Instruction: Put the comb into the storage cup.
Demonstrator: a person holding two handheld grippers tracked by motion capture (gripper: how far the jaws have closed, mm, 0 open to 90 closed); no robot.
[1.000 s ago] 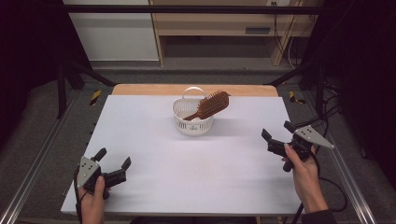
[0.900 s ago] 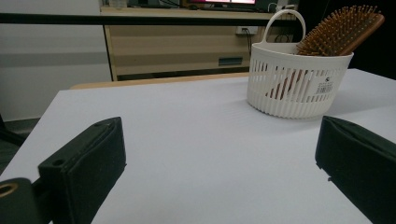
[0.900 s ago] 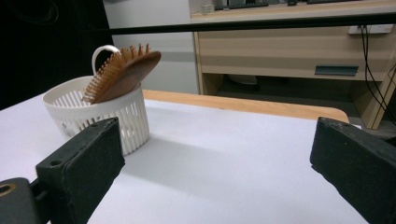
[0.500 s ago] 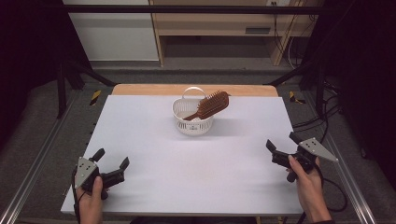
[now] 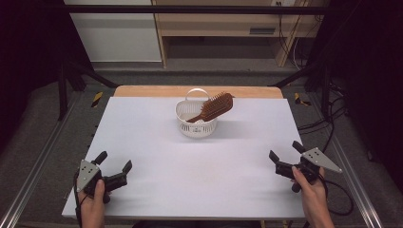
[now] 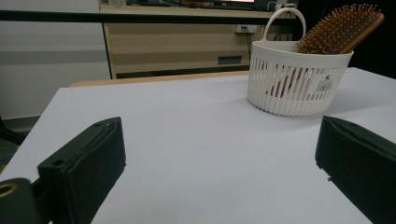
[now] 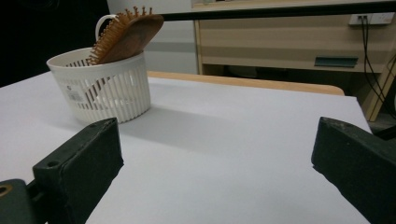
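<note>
Count on white matte rectangular tabletop [image 5: 199, 166]: one white slotted plastic basket with loop handle [image 5: 196, 124], one brown wooden paddle hairbrush [image 5: 214, 107], two black two-jaw grippers. Basket round, thin vertical ribs around wall, small printed label on one side; standing upright toward far middle of table. Hairbrush inside basket, handle down, oval bristled head tilted over rim toward right; bristles short, pin-like, set in rows. Left gripper [image 5: 114, 168] at near left corner, held by hand, jaws spread apart, nothing between. Right gripper [image 5: 285, 156] at near right edge, held by hand, jaws likewise spread, nothing between, grey three-cornered plate on top. Jaw pads flat, black, rubbery. Both grippers well apart from basket. Light wooden strip [image 5: 142, 90] along far table edge.
</note>
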